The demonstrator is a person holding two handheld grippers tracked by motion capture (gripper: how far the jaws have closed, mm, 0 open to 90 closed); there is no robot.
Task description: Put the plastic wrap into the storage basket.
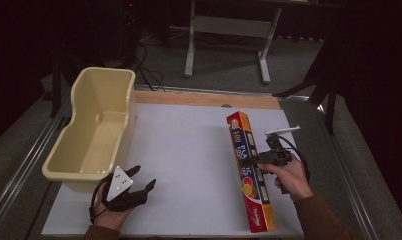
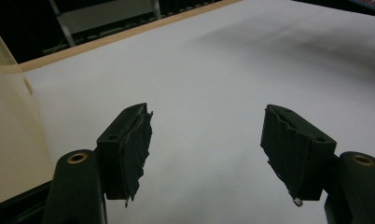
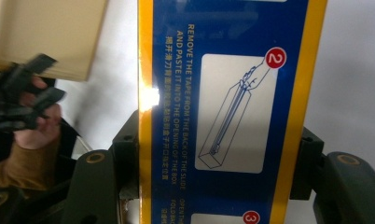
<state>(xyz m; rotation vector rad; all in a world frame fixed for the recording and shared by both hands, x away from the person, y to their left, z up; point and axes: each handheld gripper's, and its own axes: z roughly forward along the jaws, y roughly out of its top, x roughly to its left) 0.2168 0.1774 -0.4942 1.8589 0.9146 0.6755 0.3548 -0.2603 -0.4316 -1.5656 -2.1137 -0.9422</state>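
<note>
From the high view, the right tongs (image 1: 263, 159) are clamped across the middle of a long foil box (image 1: 250, 170), which stretches away from them in both directions over the white desk (image 1: 189, 165). The left tongs (image 1: 139, 186) sit well apart from the box, just beside a cream tub (image 1: 96, 125).

In the left gripper view, the left tongs (image 2: 206, 149) stand apart over bare desk, nothing between them.

In the right gripper view, the right tongs (image 3: 220, 163) press both long edges of the box (image 3: 227, 102); the left tongs (image 3: 22, 91) show farther off.
</note>
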